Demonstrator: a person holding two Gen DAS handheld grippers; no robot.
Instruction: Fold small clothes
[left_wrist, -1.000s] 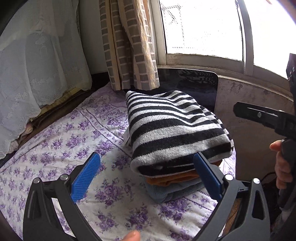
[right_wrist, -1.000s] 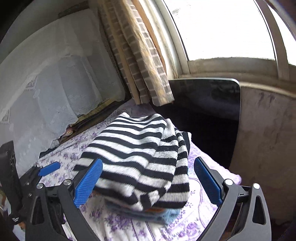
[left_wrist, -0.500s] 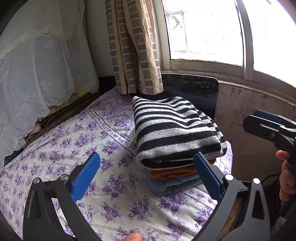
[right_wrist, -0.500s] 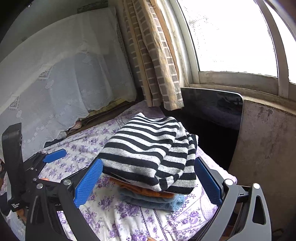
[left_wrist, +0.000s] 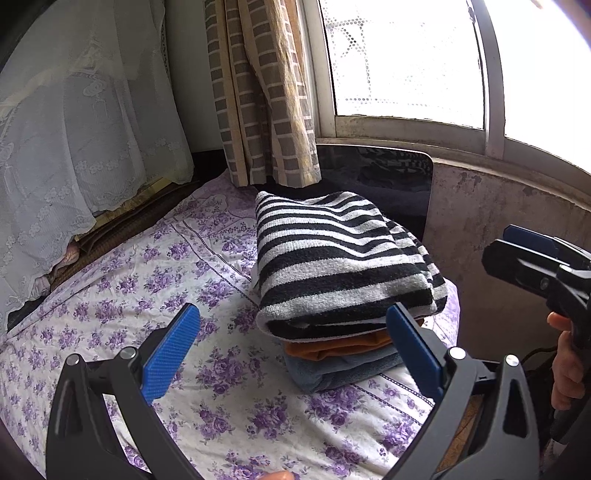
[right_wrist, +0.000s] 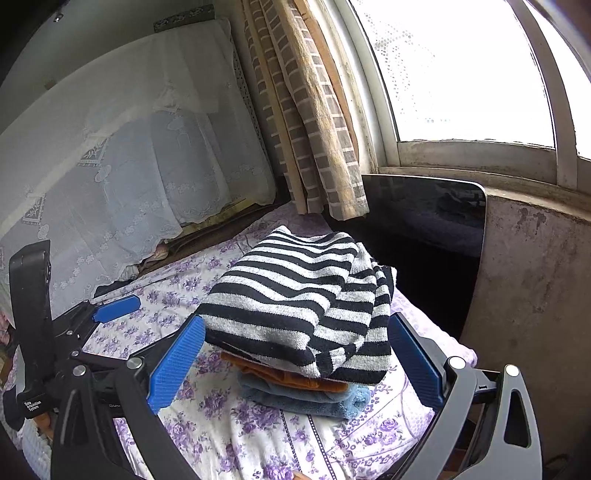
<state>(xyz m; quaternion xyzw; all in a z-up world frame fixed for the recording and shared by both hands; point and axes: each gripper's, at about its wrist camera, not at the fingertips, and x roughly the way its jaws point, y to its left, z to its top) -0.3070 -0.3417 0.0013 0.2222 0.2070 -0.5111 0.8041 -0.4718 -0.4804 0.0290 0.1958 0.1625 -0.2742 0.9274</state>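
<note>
A folded black-and-white striped garment (left_wrist: 340, 258) (right_wrist: 295, 302) lies on top of a small stack. Under it are a folded orange piece (left_wrist: 332, 347) (right_wrist: 284, 376) and a folded blue piece (left_wrist: 332, 373) (right_wrist: 306, 398). The stack rests on a purple floral sheet (left_wrist: 147, 280) (right_wrist: 207, 406). My left gripper (left_wrist: 291, 350) is open, held short of the stack's front, holding nothing. My right gripper (right_wrist: 295, 365) is open too, its blue pads (right_wrist: 177, 365) flanking the stack's near corner from a distance. The right gripper also shows at the right edge of the left wrist view (left_wrist: 532, 254), with a hand (left_wrist: 565, 365) on it.
A checked curtain (left_wrist: 262, 92) hangs behind the stack beside a bright window (left_wrist: 406, 62). A dark glossy panel (right_wrist: 424, 229) stands against the stained wall (right_wrist: 532, 295). White lace cloth (left_wrist: 74, 147) covers things at the left. The bed's edge runs just right of the stack.
Both grippers have drawn back and risen from the stack, which now looks smaller and further off. The striped garment stays folded on top. Both stay open.
</note>
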